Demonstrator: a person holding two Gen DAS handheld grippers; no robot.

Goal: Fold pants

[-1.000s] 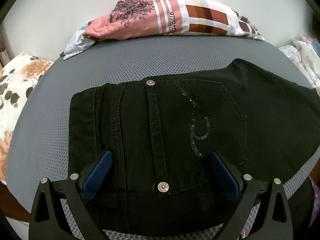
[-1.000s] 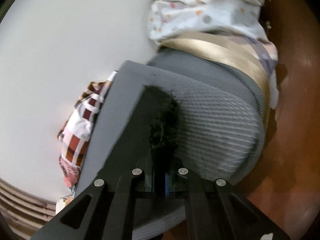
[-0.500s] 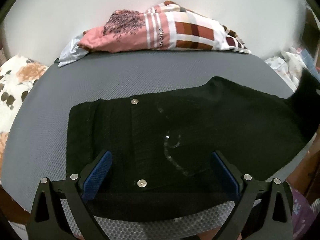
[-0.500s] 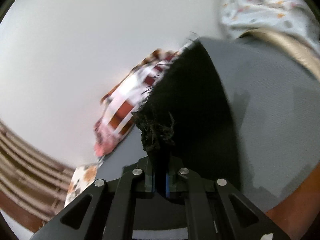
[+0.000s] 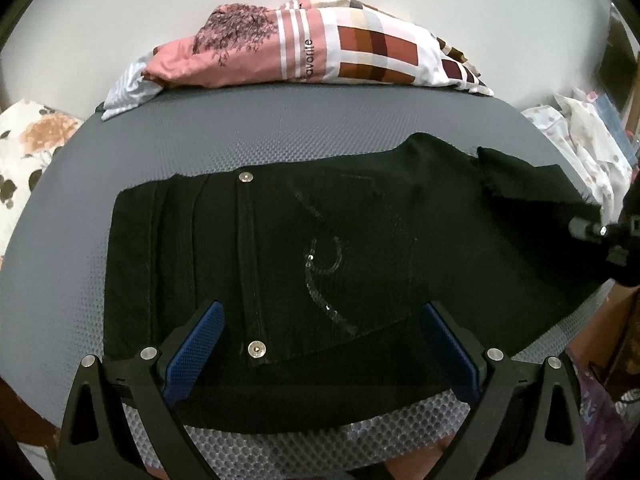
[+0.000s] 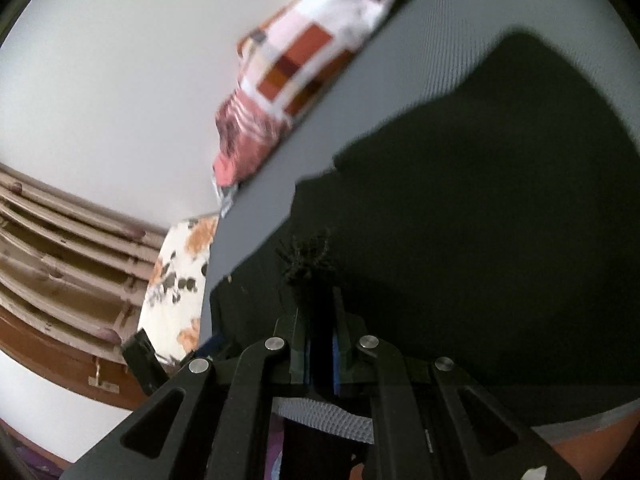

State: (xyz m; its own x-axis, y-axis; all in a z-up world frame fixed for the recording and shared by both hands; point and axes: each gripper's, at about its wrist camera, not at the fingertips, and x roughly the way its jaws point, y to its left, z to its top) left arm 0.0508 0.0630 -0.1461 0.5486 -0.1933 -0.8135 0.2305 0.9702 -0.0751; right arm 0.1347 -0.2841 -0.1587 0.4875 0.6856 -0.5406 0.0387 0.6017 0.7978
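Black pants (image 5: 320,248) lie flat on a grey mesh surface (image 5: 280,136), waistband at the left, a sequinned back pocket in the middle. My left gripper (image 5: 320,340) is open, its blue pads just above the near edge of the pants, holding nothing. My right gripper (image 6: 320,320) is shut on the frayed hem of the pants (image 6: 308,256) and carries the leg end back over the pants (image 6: 480,240). The folded-over leg end (image 5: 532,188) and the right gripper (image 5: 612,236) show at the right of the left wrist view.
A pink and plaid folded cloth (image 5: 312,56) lies at the far edge of the surface by a white wall; it also shows in the right wrist view (image 6: 304,72). A floral cushion (image 5: 28,148) is at the left. Pale patterned laundry (image 5: 580,140) lies at the right.
My right gripper has swung the pant leg hem up and leftward over the pants; the folded end now shows in the left wrist view. My left gripper stays open and nearly still.
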